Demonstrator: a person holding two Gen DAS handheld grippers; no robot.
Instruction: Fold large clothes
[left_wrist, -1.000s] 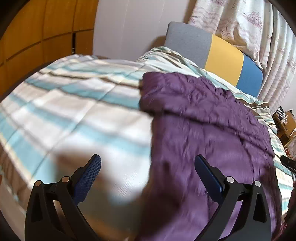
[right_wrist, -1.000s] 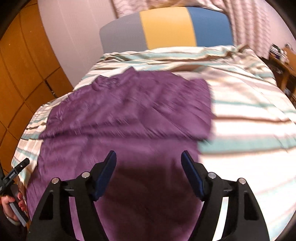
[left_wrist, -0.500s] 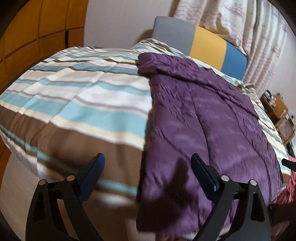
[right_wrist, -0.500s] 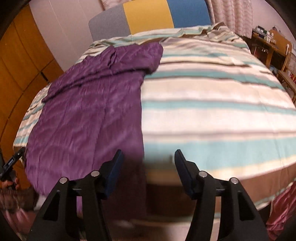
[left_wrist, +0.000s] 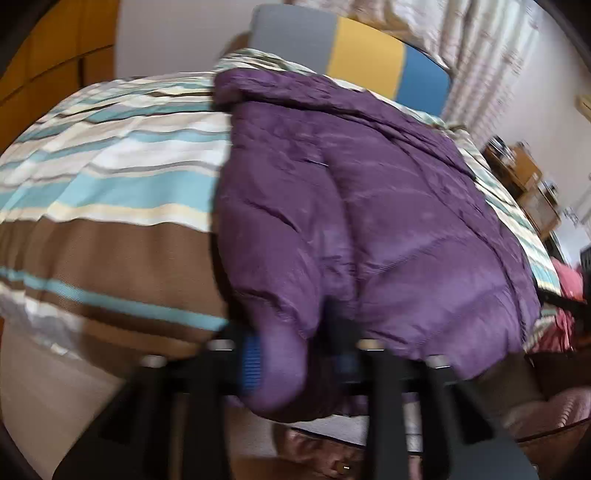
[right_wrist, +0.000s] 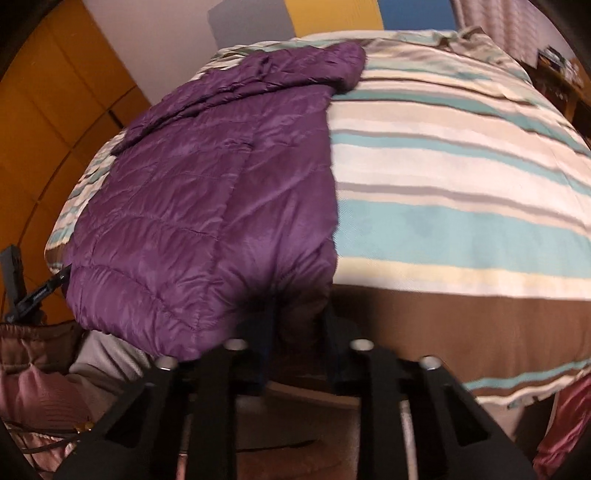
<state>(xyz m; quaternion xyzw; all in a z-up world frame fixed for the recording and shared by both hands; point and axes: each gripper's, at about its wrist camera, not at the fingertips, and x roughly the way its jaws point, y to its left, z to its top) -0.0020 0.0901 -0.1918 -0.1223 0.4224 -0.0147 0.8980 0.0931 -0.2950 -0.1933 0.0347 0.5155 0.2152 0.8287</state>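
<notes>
A purple quilted down jacket (left_wrist: 369, 206) lies lengthwise on a striped bed, its hem hanging over the near edge; it also shows in the right wrist view (right_wrist: 221, 192). My left gripper (left_wrist: 295, 354) is shut on the hem's left corner, with purple fabric bulging between the blue pads. My right gripper (right_wrist: 299, 332) is shut on the hem's right corner, where the fabric is in shadow between the fingers. The left gripper (right_wrist: 33, 295) also shows at the jacket's far corner in the right wrist view.
The bed's striped cover (right_wrist: 461, 177) in teal, cream and brown spreads to the right of the jacket and to its left (left_wrist: 110, 192). A grey, yellow and blue headboard (left_wrist: 354, 55) stands at the far end. Orange wardrobe panels (right_wrist: 55, 110) stand beside the bed. Wooden furniture (left_wrist: 524, 184) stands at the right.
Both grippers pulled back to the bed's near edge, dropped to the jacket's hem and closed on it, one at each corner. They were open before.
</notes>
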